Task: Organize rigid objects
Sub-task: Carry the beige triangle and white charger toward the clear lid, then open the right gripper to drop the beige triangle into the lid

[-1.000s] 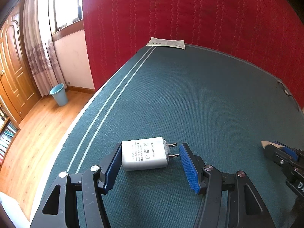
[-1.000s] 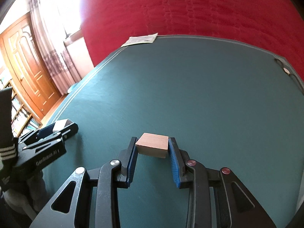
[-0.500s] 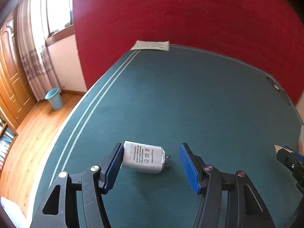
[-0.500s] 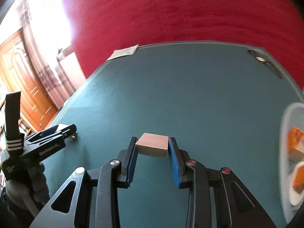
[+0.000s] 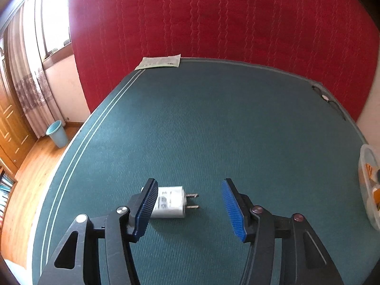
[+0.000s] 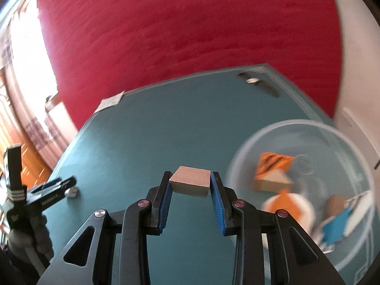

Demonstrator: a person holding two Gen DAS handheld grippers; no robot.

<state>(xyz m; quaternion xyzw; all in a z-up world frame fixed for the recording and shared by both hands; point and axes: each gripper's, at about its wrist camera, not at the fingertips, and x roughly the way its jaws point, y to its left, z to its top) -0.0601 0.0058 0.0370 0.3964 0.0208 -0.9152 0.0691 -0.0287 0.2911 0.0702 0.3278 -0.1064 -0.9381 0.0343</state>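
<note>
My left gripper (image 5: 190,204) is open around a white plug charger (image 5: 170,201) that lies on the green table (image 5: 213,123), close to the left finger, prongs pointing right. My right gripper (image 6: 190,185) is shut on a wooden block (image 6: 190,182) and holds it above the table, just left of a clear round container (image 6: 306,180) with several orange, white and blue pieces in it. The left gripper also shows in the right wrist view (image 6: 68,186) at far left, over the charger.
A paper sheet (image 5: 159,62) lies at the table's far left corner. A dark cable (image 5: 326,98) lies at the far right edge. The container's rim (image 5: 367,180) shows at the right. A red quilt hangs behind. A blue bin (image 5: 57,134) stands on the floor.
My right gripper has swung right with the block, bringing the clear container into view. My left gripper has shifted over the charger, which now sits nearer the left finger.
</note>
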